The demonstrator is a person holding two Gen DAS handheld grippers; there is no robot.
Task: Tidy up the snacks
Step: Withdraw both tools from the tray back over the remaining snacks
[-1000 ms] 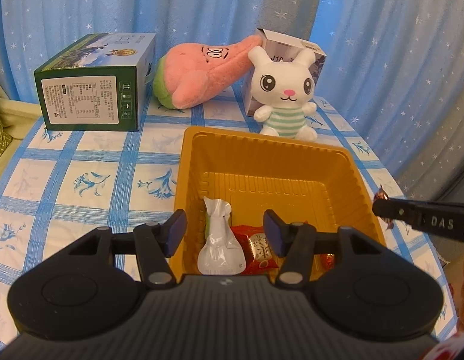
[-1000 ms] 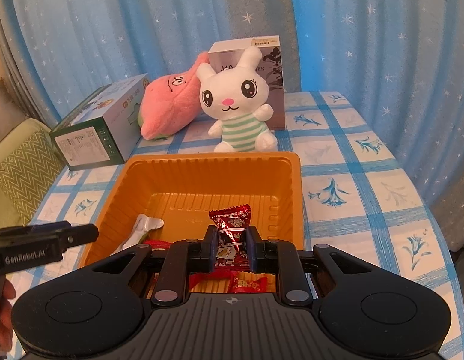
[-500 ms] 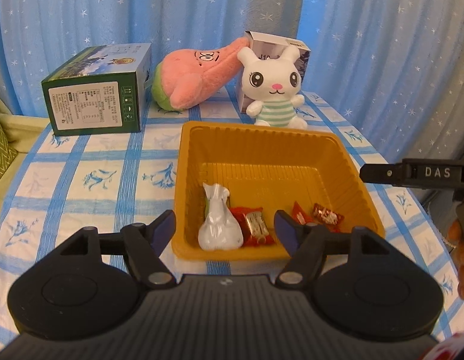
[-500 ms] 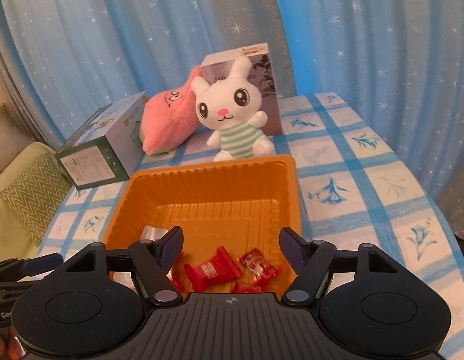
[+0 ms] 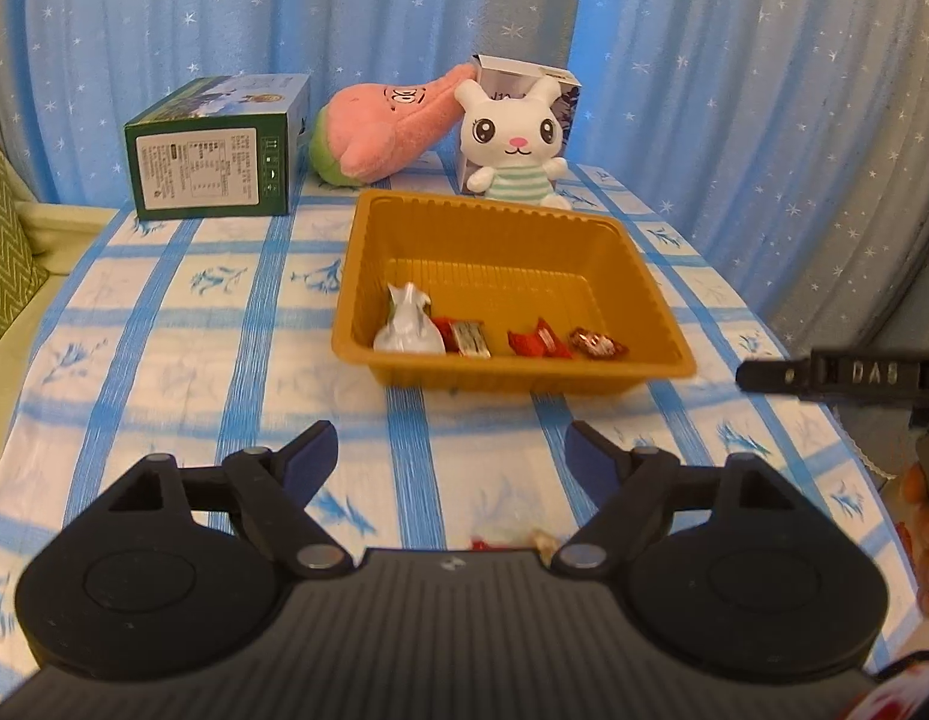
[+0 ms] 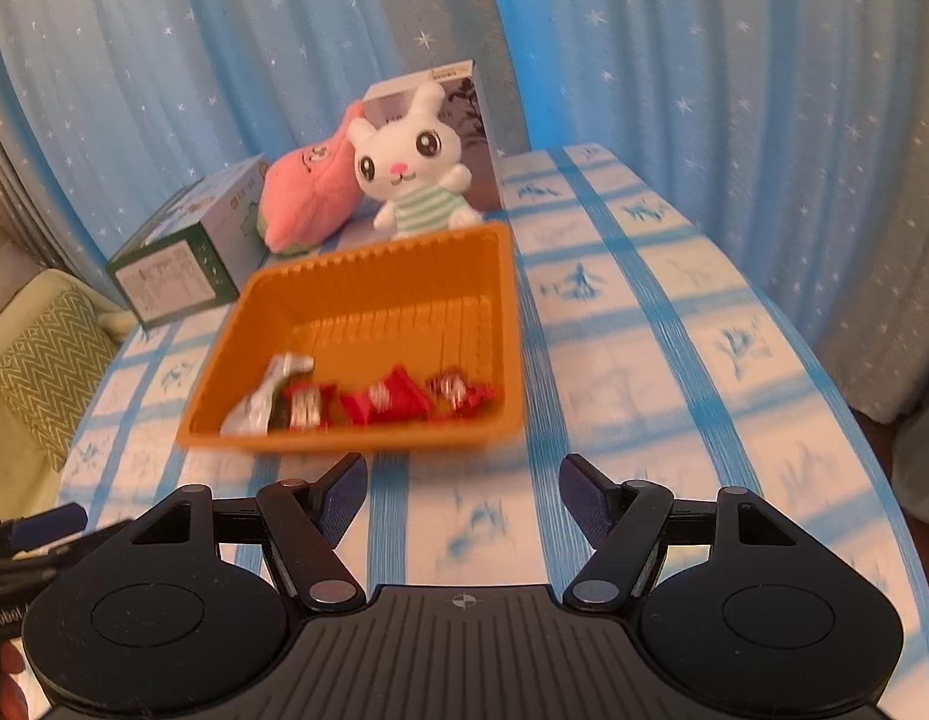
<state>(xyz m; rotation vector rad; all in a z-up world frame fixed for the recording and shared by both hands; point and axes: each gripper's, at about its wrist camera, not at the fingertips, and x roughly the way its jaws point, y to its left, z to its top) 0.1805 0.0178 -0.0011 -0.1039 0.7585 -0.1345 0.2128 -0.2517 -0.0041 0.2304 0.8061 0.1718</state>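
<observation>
An orange tray [image 5: 368,276] [image 6: 506,300] sits mid-table on the blue checked cloth. Along its near wall lie a silver pouch [image 5: 407,330] [image 6: 266,396] and three red wrapped snacks [image 5: 464,337] [image 5: 539,342] [image 5: 596,345] [image 6: 386,399]. My left gripper [image 5: 452,450] hovers over the cloth in front of the tray, jaws opening, nothing between them. My right gripper [image 6: 461,486] also stands open and empty before the tray. A further wrapped snack [image 5: 506,540] peeks out just under the left gripper's body.
At the back stand a green box [image 5: 215,159], a pink plush [image 5: 386,132], a white bunny plush [image 5: 515,144] and a white carton [image 5: 524,75]. Blue starry curtains hang behind. A green cushion [image 6: 38,372] lies left; the table edge curves away right.
Both grippers pulled back from over the tray toward the table's near edge. The right one let go of its red snack, which now lies in the tray; the left one spread wider.
</observation>
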